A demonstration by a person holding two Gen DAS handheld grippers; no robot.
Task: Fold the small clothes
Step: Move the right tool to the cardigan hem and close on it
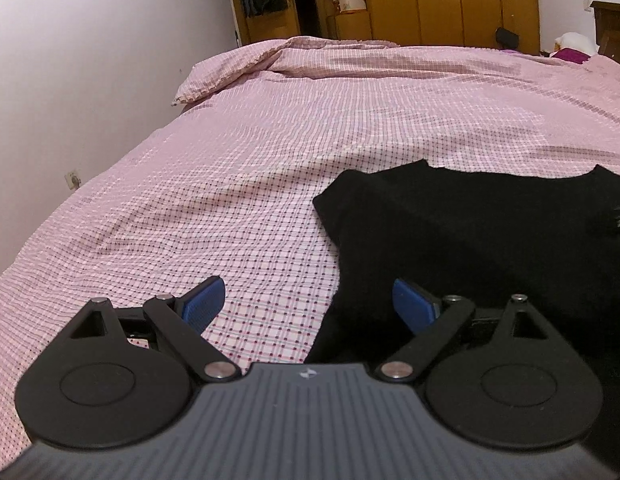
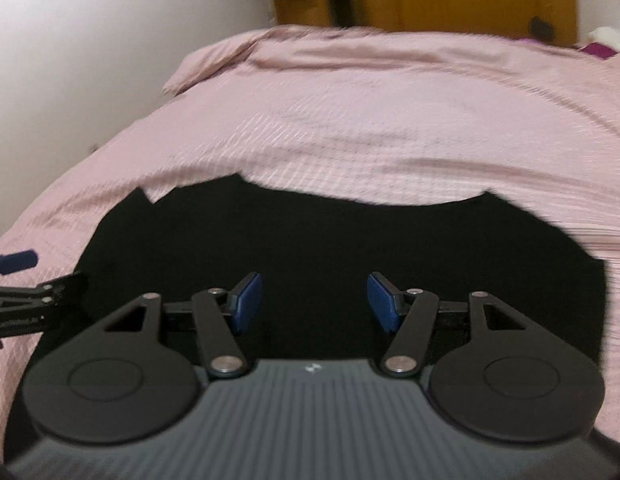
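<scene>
A black garment (image 1: 470,236) lies flat on the pink checked bedspread (image 1: 229,184). My left gripper (image 1: 307,304) is open and empty, hovering over the garment's left edge, with its right finger above the black cloth and its left finger above the bedspread. In the right wrist view, which is blurred, the garment (image 2: 310,240) fills the middle. My right gripper (image 2: 314,304) is open and empty above the garment's middle. The left gripper's blue fingertip (image 2: 17,260) shows at the far left edge of that view.
The bed (image 2: 390,120) stretches away to a rumpled quilt fold (image 1: 237,72) at the far end. A white wall (image 1: 69,80) runs along the bed's left side. Wooden wardrobes (image 1: 450,0) stand behind the bed. A dark headboard (image 1: 614,28) and pillows are at far right.
</scene>
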